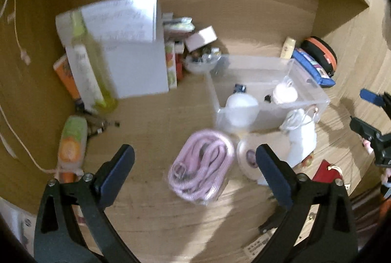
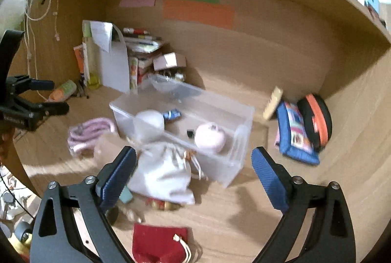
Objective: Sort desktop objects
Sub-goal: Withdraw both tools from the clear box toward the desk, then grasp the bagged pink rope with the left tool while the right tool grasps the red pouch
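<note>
- Black-framed left gripper (image 1: pixel 195 160), jaws spread wide, nothing between the pads; hangs tilted down over wood desk (image 1: pixel 151 116).
- Right gripper (image 2: pixel 194 161) likewise wide and empty, blue ribbed pads either side of white drawstring pouch (image 2: pixel 162 175) without touching it.
- Red pouch (image 2: pixel 158 242) nearest of all, on the near side of clear plastic bin (image 2: pixel 234 160), well short of it.
- White drawstring pouch against the bin's near wall, neck and cord toward the bin; directly ahead of the right gripper, long axis running roughly away from it — probably the right hand's pick.
- Pink coiled cable in clear bag (image 1: pixel 200 165) just left of the pouch, near the bin's left corner; straight ahead of the left gripper, long axis slanting away toward the bin. Left hand nearer to it.
- Inside the bin: white bulb-like round thing (image 2: pixel 149 117), pale ball (image 2: pixel 210 137), small blue item.
- Beyond the bin, left: upright papers and boxes (image 1: pixel 136 62); right: blue pencil case (image 2: pixel 293 136), black-and-orange case (image 2: pixel 317 119).
</note>
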